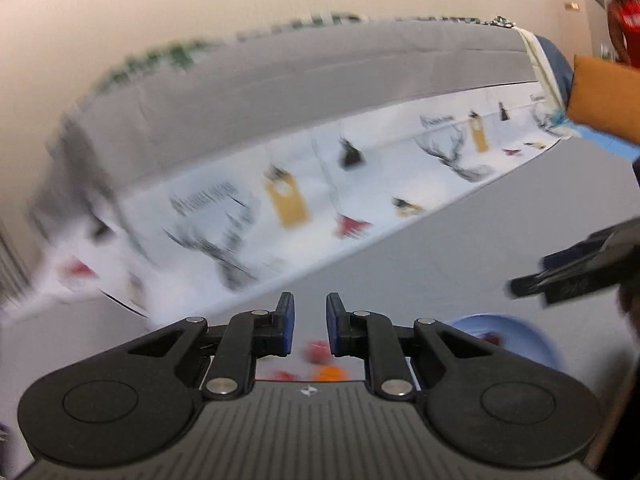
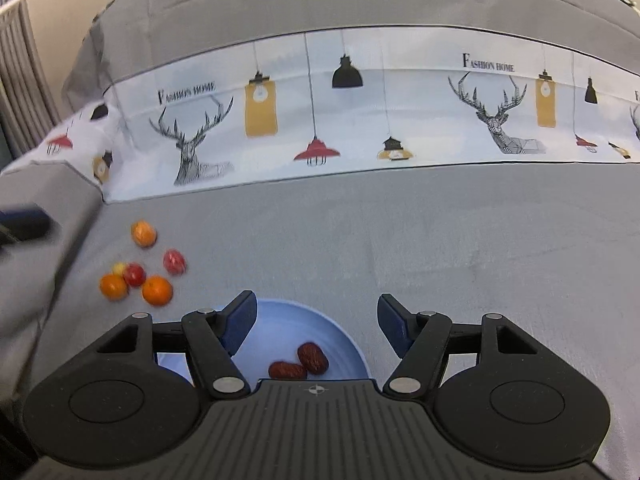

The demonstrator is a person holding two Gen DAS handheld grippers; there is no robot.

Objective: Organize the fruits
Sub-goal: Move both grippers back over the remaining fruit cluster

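Observation:
In the right wrist view a light blue bowl [image 2: 344, 340] sits just under my open, empty right gripper [image 2: 316, 320] and holds two dark red dates [image 2: 312, 358]. Left of it on the grey cloth lie several small fruits: oranges [image 2: 157, 290], red ones [image 2: 174, 261] and a pale orange one [image 2: 143, 233]. The left wrist view is blurred. My left gripper [image 1: 310, 330] has its jaws a narrow gap apart with nothing between them; a red fruit [image 1: 318, 351] and an orange [image 1: 330, 372] lie below it, and the bowl [image 1: 520, 334] sits to its right.
The grey cloth covers a table; a white band printed with deer and lamps [image 2: 320, 120] runs across its far side. The right gripper [image 1: 576, 272] shows at the right of the left wrist view. A person in red [image 1: 624, 20] stands far right. A curtain [image 2: 16, 60] hangs at left.

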